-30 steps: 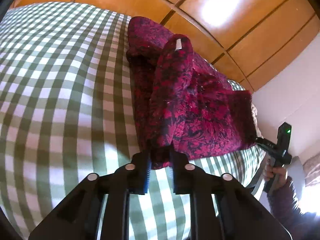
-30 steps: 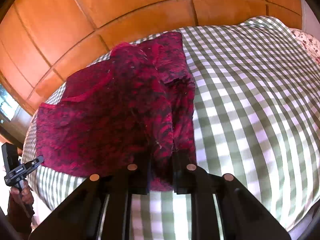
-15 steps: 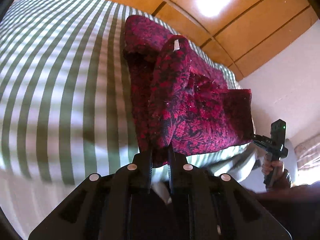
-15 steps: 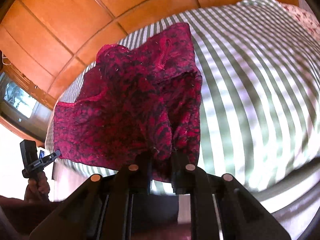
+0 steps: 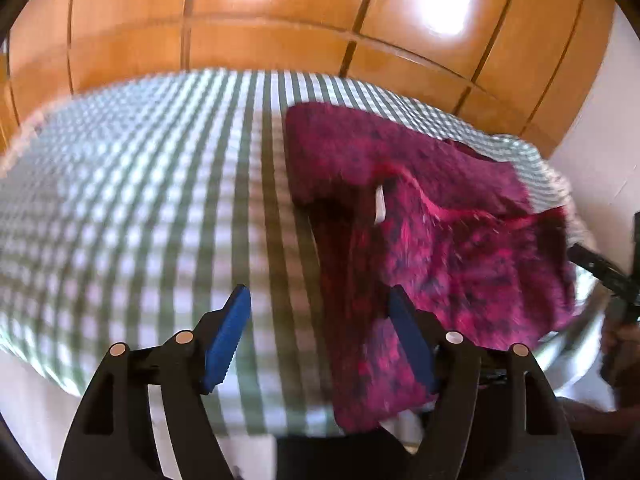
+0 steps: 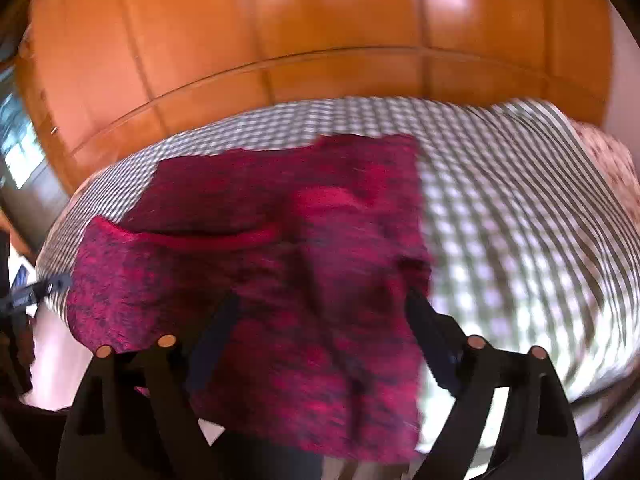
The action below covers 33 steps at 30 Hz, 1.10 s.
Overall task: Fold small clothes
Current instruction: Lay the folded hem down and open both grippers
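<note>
Along the near edge of the bed (image 5: 132, 208), covered in green-and-white check, lies the red patterned garment (image 5: 448, 248), its lower part hanging over that edge and its upper part reaching back toward the wooden panelling (image 5: 280, 40). Both views are blurred by motion; fine detail of the folds cannot be confirmed.

Step in hand, as judged: release of the garment's near end after drawing it toward the edge. To do this well, both sides should let go together so the cloth drops square, without one corner dragging. The cloth should then be seen lying flat, with the bright red trim (image 6: 224, 240) straight, before any fold is made.

Left gripper (image 5: 320, 336): jaws opening, standing wide. The garment's left border lies between them, close against the right blue pad (image 5: 408, 344); the left pad is clear, over bare check. No grip.

Right gripper (image 6: 320, 344): jaws opening, very wide. The garment's near end lies between them, and neither pad appears to press on it. Nothing is held.
</note>
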Each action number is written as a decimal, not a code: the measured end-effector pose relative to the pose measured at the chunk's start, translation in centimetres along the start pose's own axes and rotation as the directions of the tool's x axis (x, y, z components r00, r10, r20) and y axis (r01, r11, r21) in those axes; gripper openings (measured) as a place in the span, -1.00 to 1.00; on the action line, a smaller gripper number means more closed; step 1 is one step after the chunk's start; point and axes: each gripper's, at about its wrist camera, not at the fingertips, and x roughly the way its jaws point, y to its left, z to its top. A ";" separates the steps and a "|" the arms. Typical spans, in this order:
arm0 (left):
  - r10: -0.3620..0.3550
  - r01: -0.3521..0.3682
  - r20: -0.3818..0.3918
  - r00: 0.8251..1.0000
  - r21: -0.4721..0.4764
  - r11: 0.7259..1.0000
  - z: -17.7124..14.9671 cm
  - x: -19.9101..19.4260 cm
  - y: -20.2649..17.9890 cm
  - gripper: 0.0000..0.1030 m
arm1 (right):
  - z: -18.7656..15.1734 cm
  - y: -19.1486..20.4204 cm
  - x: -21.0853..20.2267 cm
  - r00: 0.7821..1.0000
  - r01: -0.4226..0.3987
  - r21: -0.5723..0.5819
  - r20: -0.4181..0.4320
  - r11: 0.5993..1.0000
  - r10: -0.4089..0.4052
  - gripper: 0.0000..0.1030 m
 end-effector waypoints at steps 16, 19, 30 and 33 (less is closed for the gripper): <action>0.157 -0.161 0.061 0.986 0.061 0.985 2.4 3.1 -2.6 0.75 | -2.3 0.4 6.7 0.993 0.061 -0.009 -0.097 0.998 -0.061 0.97; 0.173 -0.178 0.074 0.982 0.072 0.981 2.4 3.0 -3.0 0.75 | -2.2 0.6 6.7 0.992 0.072 -0.014 -0.103 0.997 -0.073 0.97; 0.201 -0.209 0.080 0.976 0.105 0.972 2.1 2.7 -2.9 0.75 | -2.2 1.3 6.3 0.989 0.125 -0.056 -0.076 0.991 -0.129 0.97; 0.201 -0.209 0.077 0.977 0.106 0.972 2.0 2.7 -2.7 0.75 | -2.1 1.7 5.7 0.986 0.151 -0.083 -0.061 0.985 -0.157 0.96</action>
